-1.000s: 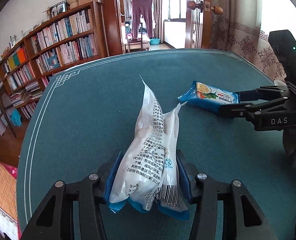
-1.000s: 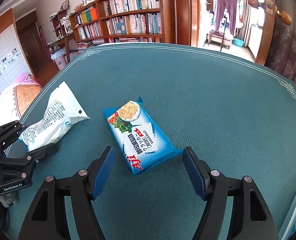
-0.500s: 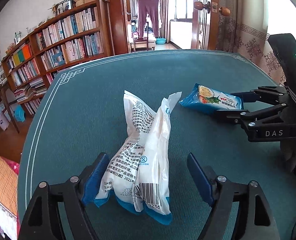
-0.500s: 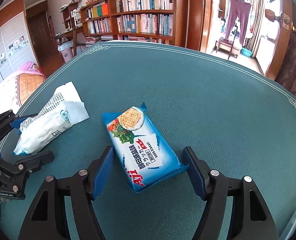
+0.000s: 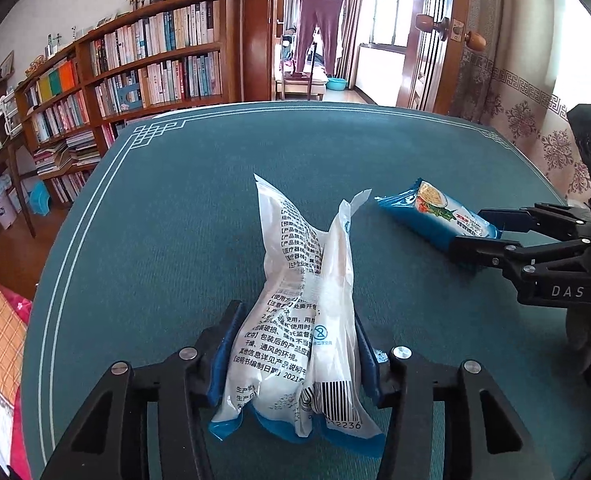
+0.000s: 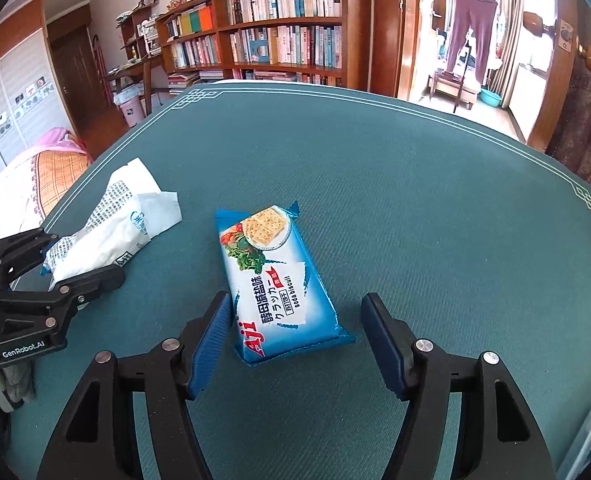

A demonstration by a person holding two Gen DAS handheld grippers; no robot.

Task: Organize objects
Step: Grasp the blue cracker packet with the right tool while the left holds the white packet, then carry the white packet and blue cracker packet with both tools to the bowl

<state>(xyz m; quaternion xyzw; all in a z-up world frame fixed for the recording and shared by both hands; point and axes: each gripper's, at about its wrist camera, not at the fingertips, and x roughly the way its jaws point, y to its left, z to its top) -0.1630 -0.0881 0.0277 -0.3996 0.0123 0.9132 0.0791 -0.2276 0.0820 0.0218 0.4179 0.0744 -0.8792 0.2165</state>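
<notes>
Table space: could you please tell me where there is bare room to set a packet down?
The table is bare beyond the biscuit packet toward the far edge, and on its right. It is crowded nearer, between the white bag and that packet.

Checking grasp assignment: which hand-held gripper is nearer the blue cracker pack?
Right. The right hand-held gripper straddles the cracker pack, open; the left hand-held gripper is off beside it, clamping the white bag.

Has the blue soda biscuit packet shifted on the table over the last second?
Cannot tell. In the right wrist view the blue soda biscuit packet sits farther from the bordered edge of the teal table mat, but the camera moved; the open right tongs only straddle it.
</notes>
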